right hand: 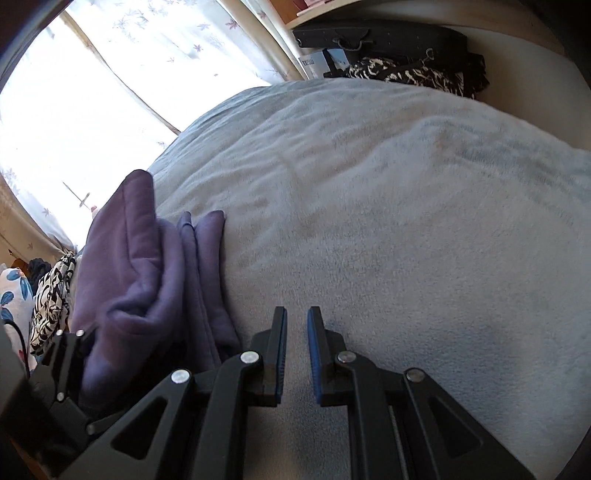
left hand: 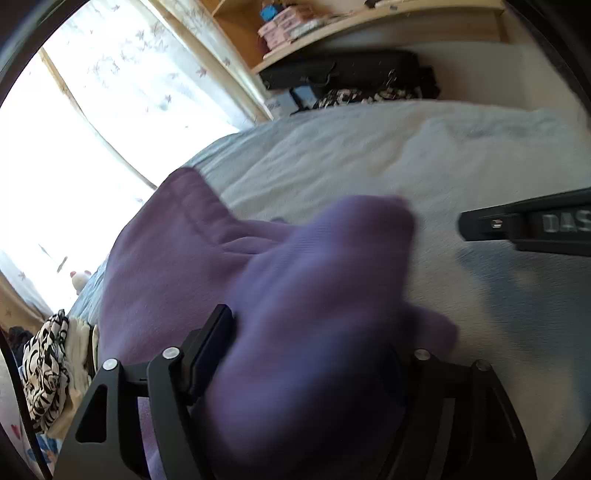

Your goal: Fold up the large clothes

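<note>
A pale blue fleece blanket covers the bed. At ten o'clock, bright daylight floods through a sheer leaf-print curtain over the window. At twelve o'clock a wooden shelf holds pink boxes, with a black case beneath it.

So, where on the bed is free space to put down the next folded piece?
The pale blanket lies bare to the right of the purple garment, up to the dark case and patterned cloth at the far edge. Crowded: the left edge, with the garment and zebra-print fabric, and the left gripper over purple cloth.
</note>
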`<state>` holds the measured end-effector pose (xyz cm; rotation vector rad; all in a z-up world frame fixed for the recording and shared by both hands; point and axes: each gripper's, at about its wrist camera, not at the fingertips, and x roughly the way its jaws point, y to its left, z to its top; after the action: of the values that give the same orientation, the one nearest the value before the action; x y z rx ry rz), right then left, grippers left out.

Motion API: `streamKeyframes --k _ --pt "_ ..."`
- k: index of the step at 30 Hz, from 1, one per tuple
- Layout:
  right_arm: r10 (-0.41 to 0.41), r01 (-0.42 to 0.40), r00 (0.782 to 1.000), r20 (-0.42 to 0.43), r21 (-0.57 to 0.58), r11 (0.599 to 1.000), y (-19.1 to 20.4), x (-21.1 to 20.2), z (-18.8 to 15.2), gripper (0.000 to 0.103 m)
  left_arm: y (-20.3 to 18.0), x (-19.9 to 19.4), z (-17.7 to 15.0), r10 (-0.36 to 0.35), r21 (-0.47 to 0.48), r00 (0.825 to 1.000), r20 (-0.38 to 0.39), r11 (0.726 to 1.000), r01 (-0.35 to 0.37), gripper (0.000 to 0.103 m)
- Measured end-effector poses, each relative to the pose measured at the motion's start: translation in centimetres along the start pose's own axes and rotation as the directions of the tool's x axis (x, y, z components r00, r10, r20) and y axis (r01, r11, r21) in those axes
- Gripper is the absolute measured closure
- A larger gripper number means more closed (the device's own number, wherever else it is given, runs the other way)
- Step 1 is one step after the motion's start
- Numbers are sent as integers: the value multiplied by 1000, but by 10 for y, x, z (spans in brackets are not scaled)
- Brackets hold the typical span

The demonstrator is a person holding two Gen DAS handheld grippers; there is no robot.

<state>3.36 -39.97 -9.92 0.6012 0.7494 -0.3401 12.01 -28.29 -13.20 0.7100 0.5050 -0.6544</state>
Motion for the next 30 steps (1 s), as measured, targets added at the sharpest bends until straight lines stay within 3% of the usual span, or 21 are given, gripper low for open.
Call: streamKeyframes --k 5,9,13,17,22,27,30 --pt "29 -28 1000 7 -54 998 13 -18 9 92 16 -28 -2 -112 -45 993 24 993 113 23" --pt "84 -82 996 12 -120 989 34 -37 22 76 40 -57 -3 -207 -119 978 34 971 210 23" --pt "119 -110 993 27 -219 969 61 -56 38 70 83 -82 -8 -235 -216 970 66 945 244 23" --pt "182 -183 983 -30 -277 943 88 -58 55 70 139 -86 -18 -210 -366 976 48 906 213 23" --pt "263 -322 937 -231 -271 907 119 -23 69 70 198 -47 -40 -171 -510 982 -78 853 108 23" --pt "190 -303 900 -393 -248 920 130 28 63 70 233 7 -60 -184 -572 967 -179 818 50 23" --pt "159 -284 883 -442 -233 930 128 48 60 70 245 33 -64 -228 -598 956 -184 798 76 23"
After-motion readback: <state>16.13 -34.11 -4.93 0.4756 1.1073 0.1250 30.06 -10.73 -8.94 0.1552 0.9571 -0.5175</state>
